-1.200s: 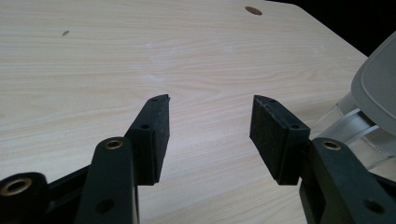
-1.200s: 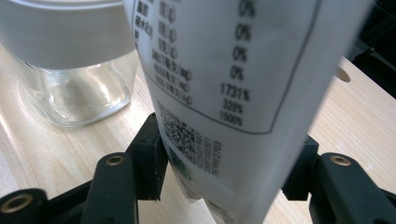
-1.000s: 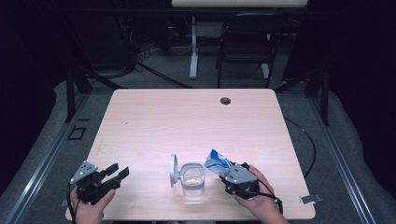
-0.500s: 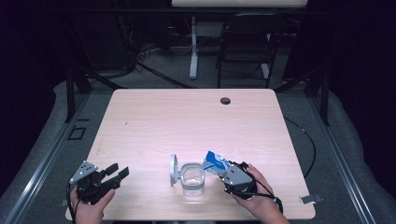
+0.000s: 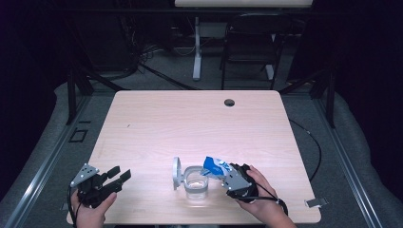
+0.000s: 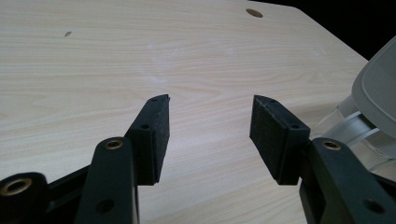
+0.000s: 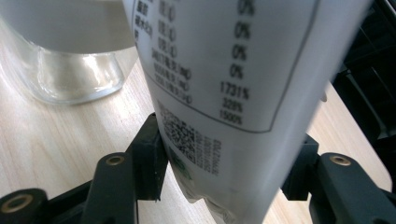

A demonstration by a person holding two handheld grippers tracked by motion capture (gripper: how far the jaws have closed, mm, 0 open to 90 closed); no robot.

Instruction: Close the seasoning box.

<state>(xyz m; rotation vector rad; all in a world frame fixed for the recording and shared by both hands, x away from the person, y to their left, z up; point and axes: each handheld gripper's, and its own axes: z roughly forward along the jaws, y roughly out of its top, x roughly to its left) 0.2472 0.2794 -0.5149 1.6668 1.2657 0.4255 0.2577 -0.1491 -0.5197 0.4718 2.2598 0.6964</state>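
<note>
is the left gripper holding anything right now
No, the left gripper is open, with bare table showing between its jaws.

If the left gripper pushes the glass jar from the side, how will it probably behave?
The jar looks like thick clear glass with a wide base, so it would probably slide on the smooth table rather than tip. Its lid stands open at one side, so the weight may be uneven. Glass is likely slippery for the left gripper.

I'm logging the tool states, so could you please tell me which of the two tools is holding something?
The right tool, beside the clear jar: its jaws are shut on a blue-and-white packet. The left tool rests open with bare table between its jaws.
</note>
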